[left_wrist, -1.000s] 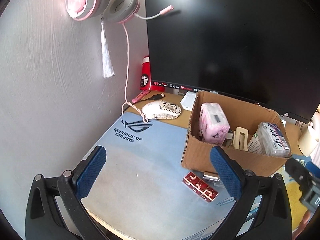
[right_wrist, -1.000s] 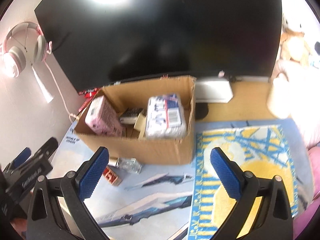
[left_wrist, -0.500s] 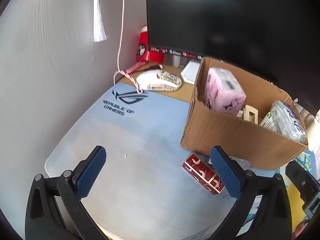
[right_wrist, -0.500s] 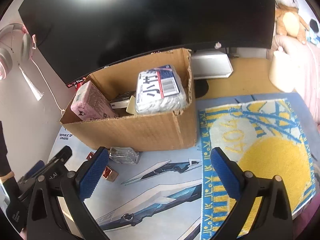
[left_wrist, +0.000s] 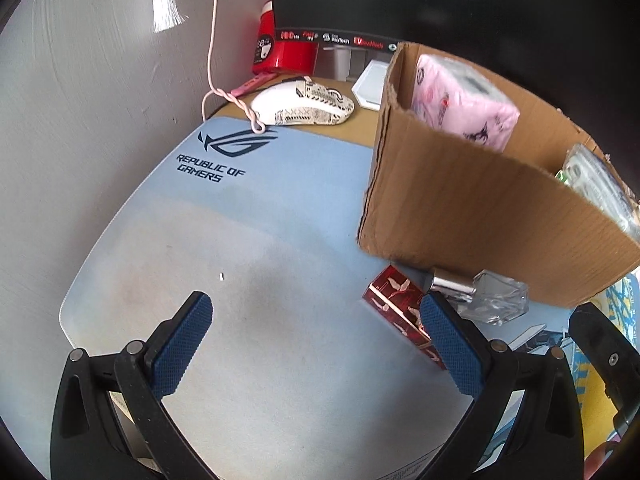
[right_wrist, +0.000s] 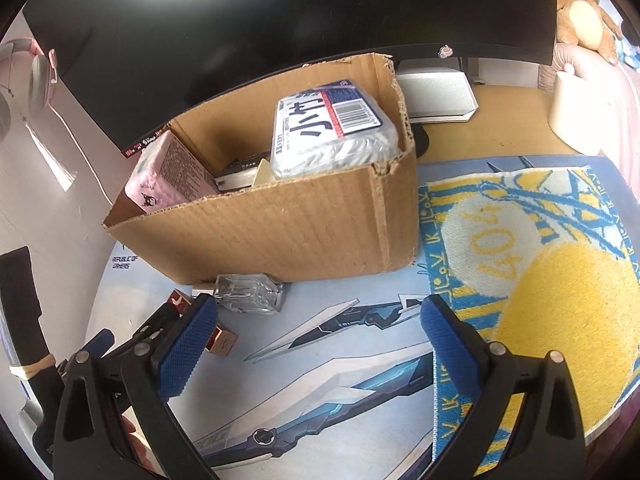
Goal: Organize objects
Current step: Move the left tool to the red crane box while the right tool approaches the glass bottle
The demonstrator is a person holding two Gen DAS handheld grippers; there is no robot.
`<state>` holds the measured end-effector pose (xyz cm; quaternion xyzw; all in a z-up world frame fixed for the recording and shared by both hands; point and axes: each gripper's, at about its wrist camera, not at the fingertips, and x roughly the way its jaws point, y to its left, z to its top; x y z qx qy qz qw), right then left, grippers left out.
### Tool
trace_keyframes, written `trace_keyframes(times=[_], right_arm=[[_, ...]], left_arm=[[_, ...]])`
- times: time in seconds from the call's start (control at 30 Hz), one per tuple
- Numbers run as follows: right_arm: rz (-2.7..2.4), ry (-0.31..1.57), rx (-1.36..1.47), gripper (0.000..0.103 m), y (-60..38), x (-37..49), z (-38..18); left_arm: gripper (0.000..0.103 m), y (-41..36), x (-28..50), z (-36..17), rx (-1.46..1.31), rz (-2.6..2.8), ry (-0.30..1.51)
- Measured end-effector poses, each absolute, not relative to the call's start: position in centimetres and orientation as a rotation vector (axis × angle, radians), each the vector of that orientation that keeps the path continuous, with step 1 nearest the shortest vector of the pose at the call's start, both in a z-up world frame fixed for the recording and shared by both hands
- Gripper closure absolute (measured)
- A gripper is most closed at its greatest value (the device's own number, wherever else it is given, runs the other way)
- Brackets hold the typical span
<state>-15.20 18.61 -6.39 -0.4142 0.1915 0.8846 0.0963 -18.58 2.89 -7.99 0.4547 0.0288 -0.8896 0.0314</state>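
Observation:
A cardboard box (left_wrist: 480,216) (right_wrist: 288,232) stands on the blue desk mat and holds a pink tissue pack (left_wrist: 460,100), a white wipes pack (right_wrist: 332,128) and other small items. In front of it lie a red patterned box (left_wrist: 396,304) (right_wrist: 218,338) and a clear glass bottle (left_wrist: 492,296) (right_wrist: 248,294). My left gripper (left_wrist: 316,308) is open and empty, low over the mat, its right finger close beside the red box. My right gripper (right_wrist: 316,312) is open and empty, a little in front of the bottle.
A black monitor (right_wrist: 280,20) stands behind the box. A white mouse (left_wrist: 304,104), a pink cable and a red canister (left_wrist: 276,48) sit at the back left. A yellow and blue towel (right_wrist: 540,272) lies right of the box. A wall is to the left.
Both grippers have moved forward and down toward the mat. The red box and the glass bottle now sit much closer to the fingers. Both stay open.

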Motion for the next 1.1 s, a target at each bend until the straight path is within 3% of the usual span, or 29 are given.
trace_keyframes(times=[0.67, 0.97, 1.1], right_arm=[[2.602, 0.638, -1.243, 0.0, 18.4, -16.0, -6.8], [2.59, 0.714, -1.26, 0.0, 18.7, -16.2, -7.0], [2.598, 0.63, -1.266, 0.0, 17.8, -16.5, -7.0]], left_arm=[[0.0, 3.7, -18.8, -9.1, 1.467, -2.823, 0.177], [0.0, 5.9, -18.6, -9.3, 1.495, -2.874, 0.064], [0.0, 5.8, -19.0, -10.3, 1.527, -2.795, 0.043]])
